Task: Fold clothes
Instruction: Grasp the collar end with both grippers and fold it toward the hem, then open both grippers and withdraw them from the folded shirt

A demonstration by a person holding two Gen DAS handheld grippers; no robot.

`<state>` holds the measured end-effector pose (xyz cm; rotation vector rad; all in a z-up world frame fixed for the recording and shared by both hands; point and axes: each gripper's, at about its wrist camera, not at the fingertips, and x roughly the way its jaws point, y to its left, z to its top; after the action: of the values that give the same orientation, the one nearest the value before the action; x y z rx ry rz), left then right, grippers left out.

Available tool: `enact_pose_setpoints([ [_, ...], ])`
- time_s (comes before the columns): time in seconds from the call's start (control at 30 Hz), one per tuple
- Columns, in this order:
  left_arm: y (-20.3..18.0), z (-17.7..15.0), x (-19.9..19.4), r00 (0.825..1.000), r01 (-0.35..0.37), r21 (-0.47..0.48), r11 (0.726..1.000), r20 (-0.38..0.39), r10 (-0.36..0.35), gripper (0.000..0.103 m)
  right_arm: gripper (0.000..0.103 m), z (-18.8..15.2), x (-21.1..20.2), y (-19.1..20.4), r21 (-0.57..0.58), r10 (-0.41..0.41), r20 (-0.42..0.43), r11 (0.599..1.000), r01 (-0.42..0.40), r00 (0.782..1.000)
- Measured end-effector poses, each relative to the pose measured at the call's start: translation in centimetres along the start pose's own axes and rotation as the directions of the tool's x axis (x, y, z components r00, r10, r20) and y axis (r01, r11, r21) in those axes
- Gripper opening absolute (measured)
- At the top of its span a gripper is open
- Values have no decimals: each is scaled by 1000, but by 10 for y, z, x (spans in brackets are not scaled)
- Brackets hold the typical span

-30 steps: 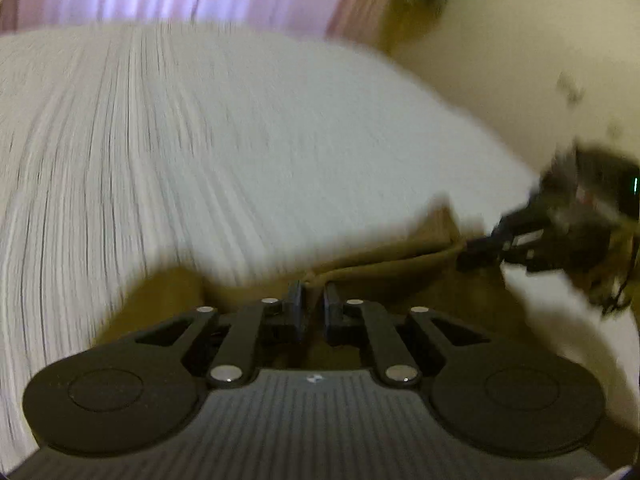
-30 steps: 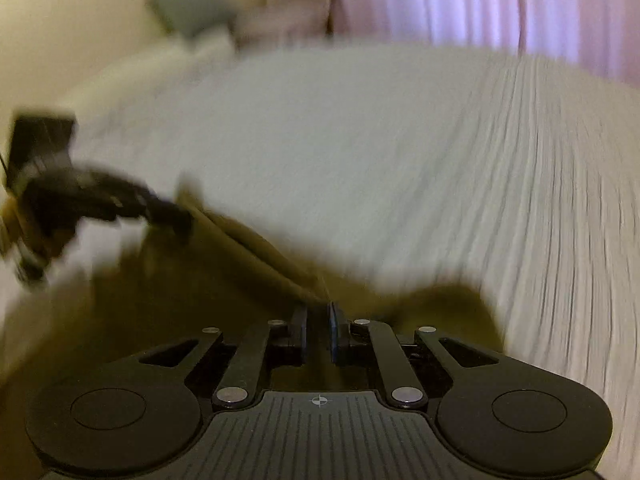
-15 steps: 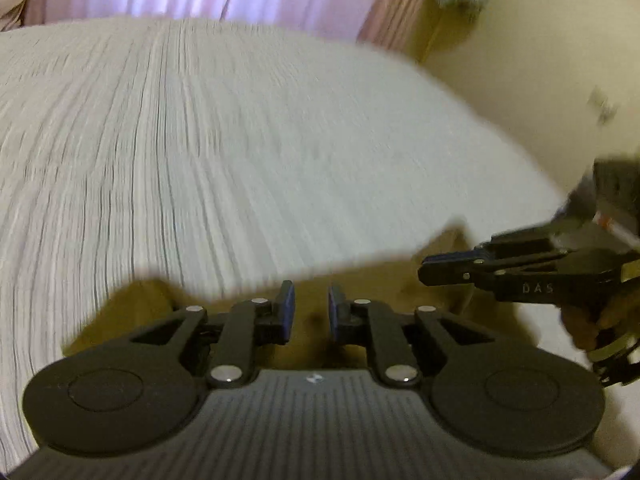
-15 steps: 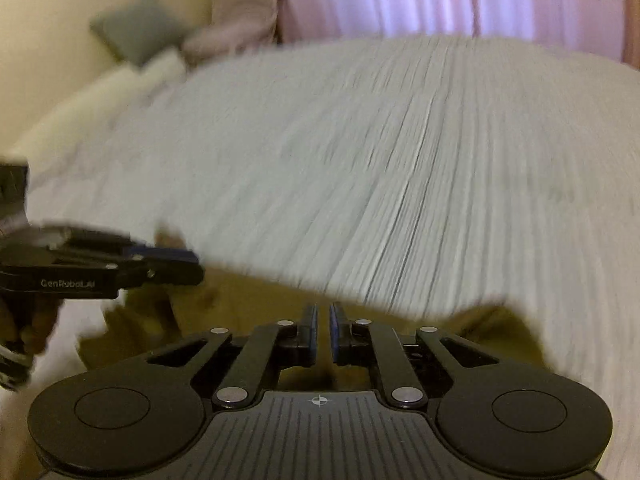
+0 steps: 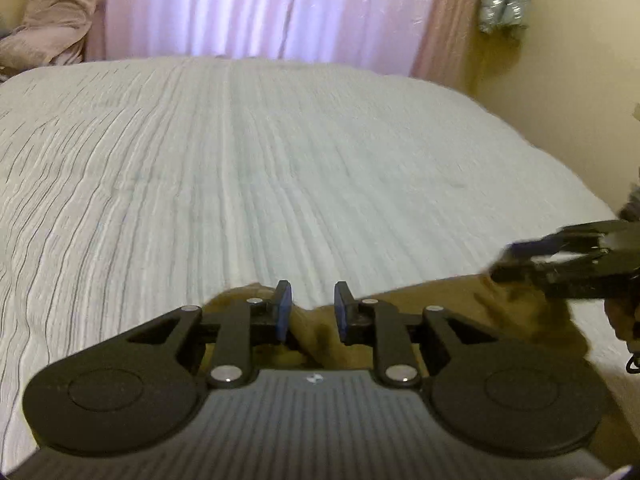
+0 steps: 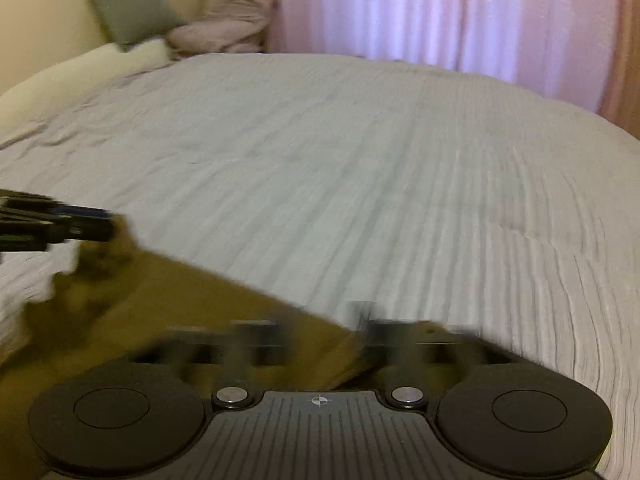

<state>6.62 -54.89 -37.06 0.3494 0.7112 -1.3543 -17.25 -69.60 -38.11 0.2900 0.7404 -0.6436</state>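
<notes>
A brown garment [image 5: 432,304] lies on the white bedspread [image 5: 280,168], close under both grippers. My left gripper [image 5: 312,304] is opening: its blue pads [image 5: 283,308] stand a little apart, with a fold of the garment low in the gap and not pinched. At the right of the left wrist view, my right gripper [image 5: 510,260] hovers over the garment's far corner. In the right wrist view the garment [image 6: 180,304] spreads to the left, and my right gripper [image 6: 320,328] is blurred, its jaws opening wide above the cloth's edge. The left gripper [image 6: 96,222] shows at the left edge.
The ribbed bedspread [image 6: 400,180] stretches far ahead. Pink curtains [image 5: 260,8] hang behind the bed. A grey cushion [image 6: 132,8] and a heap of pale pink bedding [image 6: 224,28] sit at the head corner. A cream wall [image 5: 580,80] borders the right side.
Both grippers were shut on the garment's edge and have since parted their jaws. Both views have tilted upward, and the cloth now lies low on the bed.
</notes>
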Motion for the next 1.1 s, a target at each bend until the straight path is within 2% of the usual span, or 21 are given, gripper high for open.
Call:
enact_pose_setpoints([
  [0.03, 5, -5, 9, 999, -31, -10, 999, -33, 31, 18, 90, -8, 10, -10, 15, -36, -40, 999, 36, 999],
  [0.1, 21, -21, 24, 992, -80, -53, 995, -106, 74, 28, 90, -24, 29, -30, 42, -104, -121, 993, 109, 987],
  [0.17, 30, -30, 18, 993, -87, -112, 990, -90, 77, 27, 90, -38, 14, -49, 160, -80, -86, 983, 93, 993],
  [0.23, 30, -31, -3, 994, -102, -113, 988, -47, 97, 24, 89, -43, -16, -54, 204, -123, -59, 970, 132, 991],
  [0.3, 25, -39, -29, 996, -90, -125, 988, -30, 87, 22, 89, -51, -50, -51, 234, -142, -21, 962, 143, 990],
  [0.37, 18, -50, -57, 998, -65, -144, 987, -18, 63, 22, 89, -61, -77, -35, 277, -132, -19, 952, 133, 991],
  [0.43, 9, -63, -86, 999, -37, -154, 987, -14, 35, 22, 89, -78, -108, -9, 273, -97, -23, 957, 100, 995],
  [0.53, -22, -101, -118, 996, 26, -116, 993, -82, -35, 22, 89, -106, -149, 35, 235, -58, -54, 970, 69, 997],
  [0.57, -27, -115, -129, 992, 39, -112, 993, -117, -52, 22, 88, -122, -164, 45, 229, -48, -78, 971, 65, 996],
  [0.6, -33, -130, -140, 986, 53, -108, 993, -151, -69, 22, 78, -135, -173, 55, 231, -32, -111, 971, 57, 993],
  [0.63, -36, -144, -151, 980, 58, -110, 992, -181, -78, 22, 75, -149, -183, 64, 230, -31, -155, 971, 67, 987],
  [0.73, -38, -183, -190, 967, 31, -141, 989, -247, -66, 20, 72, -196, -215, 92, 212, -61, -285, 969, 125, 956],
  [0.8, -36, -204, -214, 946, 6, -161, 987, -320, -58, 20, 73, -226, -238, 109, 198, -80, -345, 968, 155, 935],
  [0.87, -34, -218, -233, 901, -32, -154, 988, -432, -38, 16, 73, -243, -269, 117, 242, -84, -374, 952, 185, 923],
  [0.9, -33, -223, -244, 877, -52, -150, 987, -480, -26, 15, 73, -247, -281, 120, 265, -82, -405, 943, 203, 911],
  [1.0, -32, -220, -275, 812, -122, -146, 982, -584, 14, 18, 73, -244, -305, 129, 271, -124, -497, 918, 289, 859],
  [1.07, -34, -205, -290, 796, -168, -155, 973, -604, 41, 25, 73, -231, -312, 131, 289, -135, -535, 899, 330, 834],
  [1.1, -37, -193, -296, 798, -181, -162, 970, -601, 48, 27, 73, -223, -319, 131, 313, -136, -527, 887, 341, 839],
])
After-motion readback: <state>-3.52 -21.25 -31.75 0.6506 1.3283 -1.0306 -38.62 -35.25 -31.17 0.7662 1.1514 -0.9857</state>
